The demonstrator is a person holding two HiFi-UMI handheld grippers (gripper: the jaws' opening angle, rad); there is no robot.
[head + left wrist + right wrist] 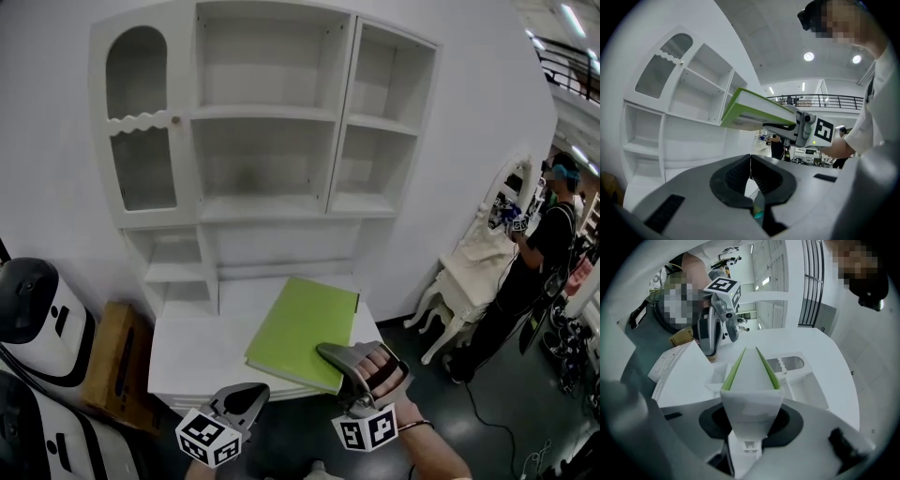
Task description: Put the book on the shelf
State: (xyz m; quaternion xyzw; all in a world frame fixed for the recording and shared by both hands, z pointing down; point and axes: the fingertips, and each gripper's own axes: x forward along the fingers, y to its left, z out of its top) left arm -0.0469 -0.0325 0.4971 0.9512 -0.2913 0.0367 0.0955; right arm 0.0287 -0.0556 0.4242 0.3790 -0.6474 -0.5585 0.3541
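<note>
1. We are holding the book (pixel 305 333) over the desk (pixel 192 352), in front of the shelf (pixel 267 208) and not yet in any bay.
2. Our right gripper (pixel 345 364) is clamping the book's near edge, one pad pressing on each green cover with the white page block between.
3. Our left gripper (pixel 246 397) is hanging beside it, jaws together on nothing.
4. We are judging the book thick, stiff and fairly heavy. Gripped at one edge, it is probably levering downward, and the smooth covers may slip.
5. We are favouring a deeper bite across the covers, or left-gripper support underneath.
</note>
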